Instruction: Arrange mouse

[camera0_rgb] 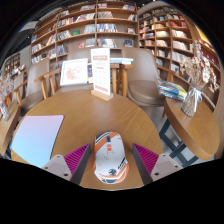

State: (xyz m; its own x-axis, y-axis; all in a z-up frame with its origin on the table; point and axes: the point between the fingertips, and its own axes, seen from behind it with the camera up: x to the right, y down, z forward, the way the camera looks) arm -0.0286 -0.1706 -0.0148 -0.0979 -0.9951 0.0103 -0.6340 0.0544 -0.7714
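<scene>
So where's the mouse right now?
In the gripper view, the mouse sits on the round wooden table between the open gripper fingers, right of the mousepad.

view: gripper-mounted, single | faces: forward along gripper [110,160] | looks across round table [90,115] toward bookshelves [90,30]

gripper [111,160]: two-finger handheld type | fingers [84,168]: dark grey to black, straight, blocky outer faces | pads [146,156]: magenta-pink, one on each finger's inner face, fine ribbed or hatched texture | finish: matte on the fingers | cables, screws, markings: cannot tell | hand, sleeve, skin: hidden
</scene>
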